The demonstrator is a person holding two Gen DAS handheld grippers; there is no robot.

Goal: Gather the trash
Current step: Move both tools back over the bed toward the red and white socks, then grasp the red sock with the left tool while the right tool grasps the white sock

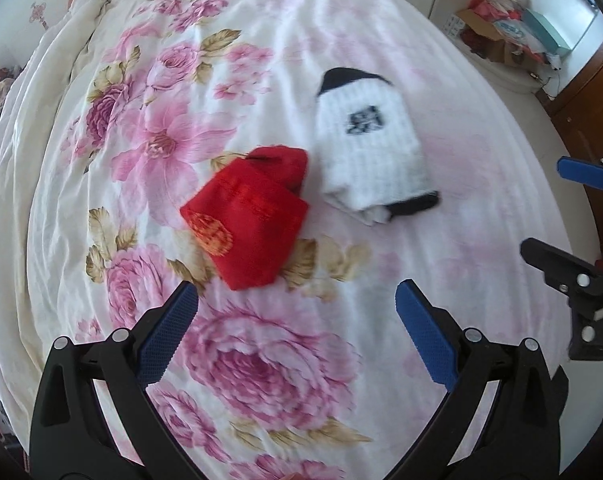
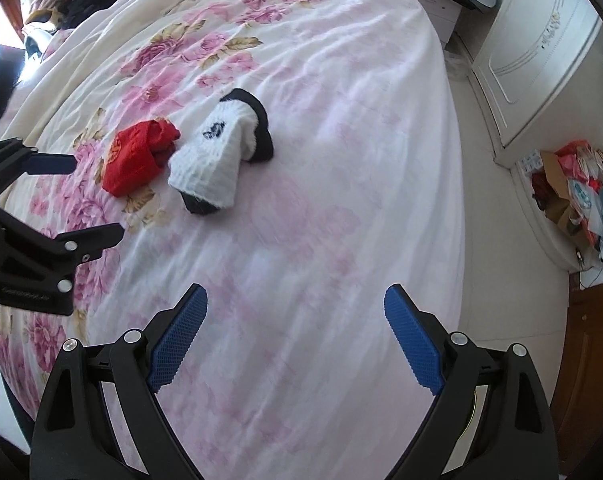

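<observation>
Clearly both claws, left gripper (image 1: 297, 300) and right gripper (image 2: 295, 304), hang spread and empty; red sock (image 1: 247, 216) at twelve o'clock may snag the bedsheet (image 1: 341, 360).

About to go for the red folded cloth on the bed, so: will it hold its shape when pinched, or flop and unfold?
The red folded cloth looks soft and loosely folded, so it will likely sag and open if pinched by one edge. It seems light and should bunch up rather than slide on the wrinkled floral bedspread. It nearly touches the white sock, which a push might drag along.
</observation>
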